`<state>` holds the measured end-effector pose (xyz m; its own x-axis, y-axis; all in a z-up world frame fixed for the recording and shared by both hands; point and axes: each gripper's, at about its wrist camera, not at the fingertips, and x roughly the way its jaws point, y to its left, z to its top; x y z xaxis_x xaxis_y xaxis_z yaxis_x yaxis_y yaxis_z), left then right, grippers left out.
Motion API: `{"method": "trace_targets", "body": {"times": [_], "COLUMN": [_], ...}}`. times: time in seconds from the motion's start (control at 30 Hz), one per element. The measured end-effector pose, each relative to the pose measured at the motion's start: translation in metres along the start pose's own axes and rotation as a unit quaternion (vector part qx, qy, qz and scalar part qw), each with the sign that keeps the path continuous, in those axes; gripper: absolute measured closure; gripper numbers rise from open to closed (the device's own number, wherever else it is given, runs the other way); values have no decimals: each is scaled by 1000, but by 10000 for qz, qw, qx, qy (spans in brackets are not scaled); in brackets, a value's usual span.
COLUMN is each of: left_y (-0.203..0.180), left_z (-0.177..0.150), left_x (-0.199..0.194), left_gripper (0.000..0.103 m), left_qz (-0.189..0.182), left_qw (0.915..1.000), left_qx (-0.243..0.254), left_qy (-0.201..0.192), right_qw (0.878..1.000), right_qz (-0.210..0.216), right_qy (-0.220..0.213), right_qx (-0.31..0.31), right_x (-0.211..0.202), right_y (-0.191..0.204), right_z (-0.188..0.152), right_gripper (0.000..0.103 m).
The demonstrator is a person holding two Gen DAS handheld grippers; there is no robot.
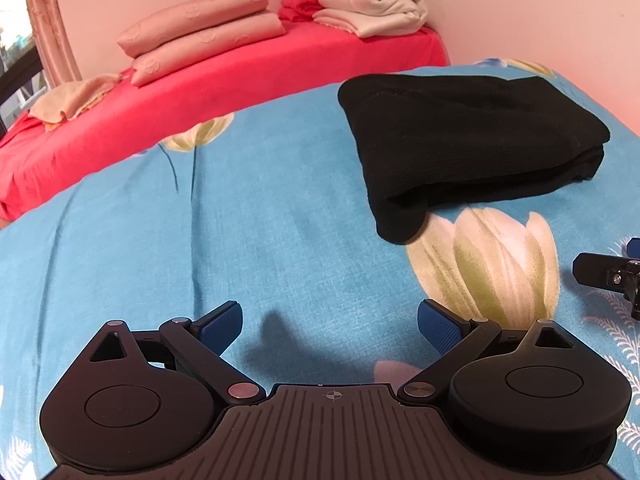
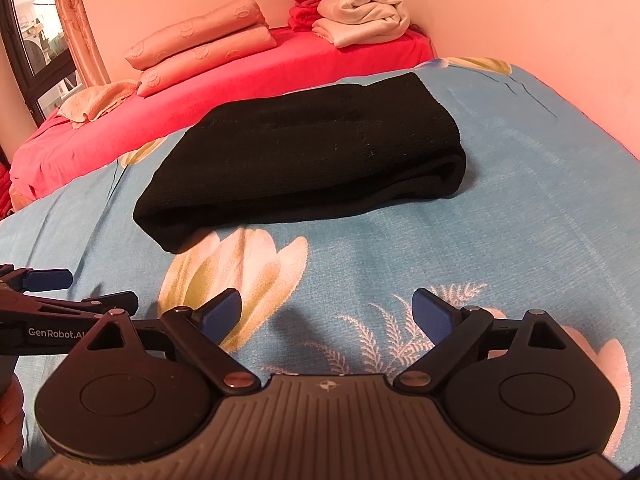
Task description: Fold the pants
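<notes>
Pants, black, folded thick, on floral bedspread

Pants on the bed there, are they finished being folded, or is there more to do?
Mostly done, it seems: the black pants lie as a compact, layered bundle on the blue sheet. Nothing is in hand: the left gripper and right gripper are both open, empty and short of the bundle. What is left, if anything, might be a final tidy or moving it toward the stacks of folded linens behind.
</notes>
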<state>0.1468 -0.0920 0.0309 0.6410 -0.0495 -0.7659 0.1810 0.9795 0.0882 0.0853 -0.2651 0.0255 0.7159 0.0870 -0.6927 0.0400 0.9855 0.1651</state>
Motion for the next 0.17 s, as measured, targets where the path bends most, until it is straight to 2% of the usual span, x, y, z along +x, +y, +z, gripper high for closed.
{"method": "trace_targets", "body": {"times": [0.17], "left_y": [-1], "left_z": [-1], "left_x": [-2], "left_gripper": [0], "left_qz": [19], "left_qw": [10000], "left_qx": [31], "left_qy": [-31], "right_qw": [10000], "right_qz": [14], "right_qy": [10], "right_qx": [-17], "right_x": [1], "right_y": [1], "right_z": [0], "right_gripper": [9]}}
